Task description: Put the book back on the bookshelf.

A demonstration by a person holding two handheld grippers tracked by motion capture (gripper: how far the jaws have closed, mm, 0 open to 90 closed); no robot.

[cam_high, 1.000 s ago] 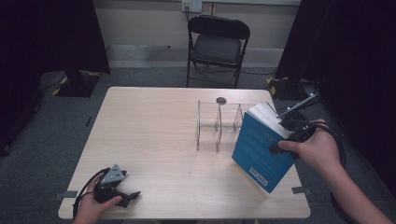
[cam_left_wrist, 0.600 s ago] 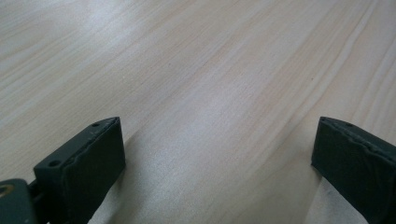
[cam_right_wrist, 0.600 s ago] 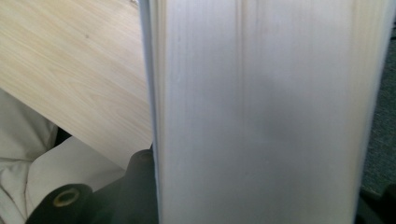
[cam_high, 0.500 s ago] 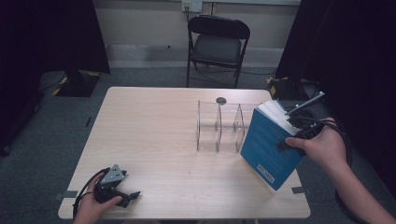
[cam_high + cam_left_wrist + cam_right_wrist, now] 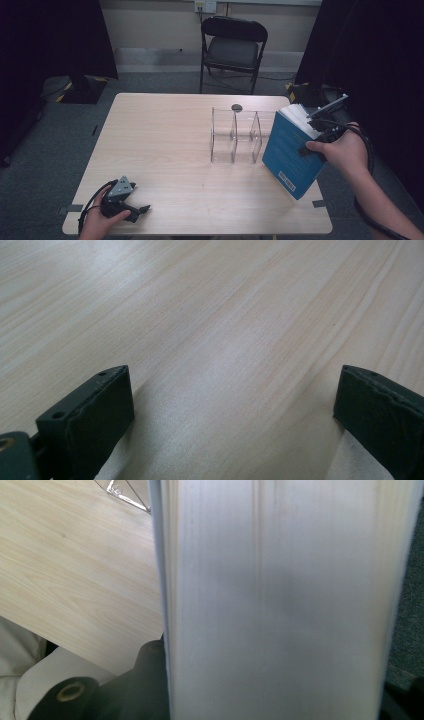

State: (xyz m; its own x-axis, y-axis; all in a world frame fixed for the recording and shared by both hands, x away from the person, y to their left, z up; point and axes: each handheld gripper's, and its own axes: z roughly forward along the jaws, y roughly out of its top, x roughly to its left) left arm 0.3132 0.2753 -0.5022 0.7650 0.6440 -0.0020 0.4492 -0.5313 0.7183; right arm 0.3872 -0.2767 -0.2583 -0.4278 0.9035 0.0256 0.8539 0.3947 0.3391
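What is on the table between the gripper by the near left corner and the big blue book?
Nothing: in the high view, only bare table lies between the left hand-held gripper and the blue book.

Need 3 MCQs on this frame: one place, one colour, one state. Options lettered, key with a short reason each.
1. Where is the clear divider rack?
A. on the table's right half, beside the book
B. at the table's left edge
C. on the chair

2. What colour is the cover of the book?
A. red
B. blue
C. green

3. How is the left gripper?
A. shut on the book
B. shut on the rack
C. open, resting low on the table

Key: 1 A, the high view shows the rack right of centre, next to the book. 2 B, the cover is blue with pale page edges. 3 C, the left gripper view shows its jaws wide apart over bare wood.
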